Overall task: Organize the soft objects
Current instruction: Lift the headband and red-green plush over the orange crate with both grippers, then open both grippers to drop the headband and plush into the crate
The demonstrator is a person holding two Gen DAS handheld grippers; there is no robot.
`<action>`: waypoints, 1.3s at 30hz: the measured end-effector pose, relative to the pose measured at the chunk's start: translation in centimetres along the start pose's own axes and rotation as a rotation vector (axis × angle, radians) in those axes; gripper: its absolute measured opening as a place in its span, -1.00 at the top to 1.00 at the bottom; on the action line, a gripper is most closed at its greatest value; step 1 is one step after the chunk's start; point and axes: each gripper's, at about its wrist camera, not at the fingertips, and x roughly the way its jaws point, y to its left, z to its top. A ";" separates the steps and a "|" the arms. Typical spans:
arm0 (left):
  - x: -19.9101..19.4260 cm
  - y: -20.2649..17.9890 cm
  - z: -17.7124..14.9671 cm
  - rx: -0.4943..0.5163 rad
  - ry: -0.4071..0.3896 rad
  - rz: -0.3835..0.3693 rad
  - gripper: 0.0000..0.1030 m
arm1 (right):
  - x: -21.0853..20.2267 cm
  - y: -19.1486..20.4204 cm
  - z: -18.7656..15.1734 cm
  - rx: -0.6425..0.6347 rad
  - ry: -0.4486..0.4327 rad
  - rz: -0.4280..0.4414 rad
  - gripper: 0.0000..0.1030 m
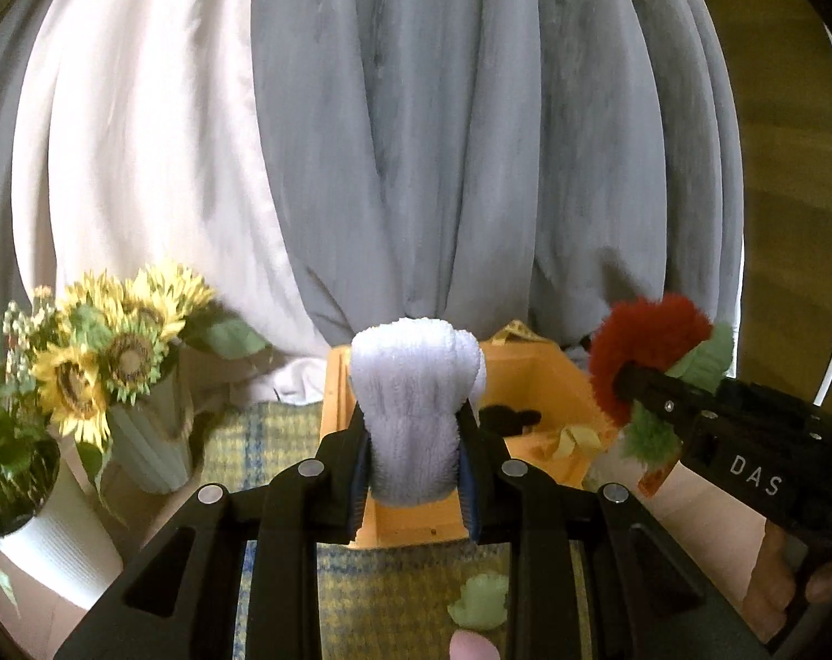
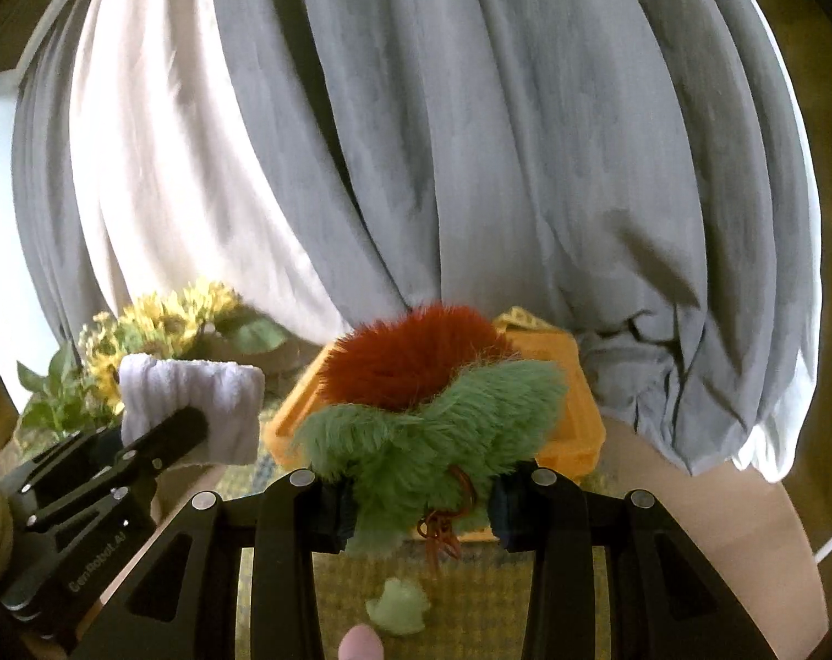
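Grey and white curtains [image 1: 471, 137] fill the far side, with sunflowers in vases [image 1: 113, 352] at the far left. On the counter lies a checked yellow cloth [image 1: 284, 440], and on it stands an orange box [image 1: 531, 385], open at the top.

The left gripper [image 1: 416, 473] has its fingers clamped on a rolled white towel [image 1: 416, 401], held upright above the near wall of the box. To the right, the right gripper [image 2: 421, 500] is clamped on a red and green plush toy [image 2: 427, 418], also above the box. A small pale green soft piece [image 1: 482, 608] lies on the cloth, near.

The towel could unroll or snag the box wall if let go too early. The two grippers are close and could collide over the opening; the plush's dangling cord [image 2: 443, 528] could catch.
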 end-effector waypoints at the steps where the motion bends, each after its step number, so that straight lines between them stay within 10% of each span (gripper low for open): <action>1: 0.1 0.0 0.2 0.002 -0.005 0.000 0.48 | 0.0 0.0 0.2 0.000 -0.007 0.002 0.27; 20: 3.6 0.5 3.8 0.044 -0.063 0.002 0.48 | 3.4 -1.0 3.7 0.017 -0.057 0.016 0.27; 39: 12.9 0.5 2.5 0.055 0.059 -0.017 0.47 | 11.8 -3.0 3.9 0.043 0.054 0.002 0.27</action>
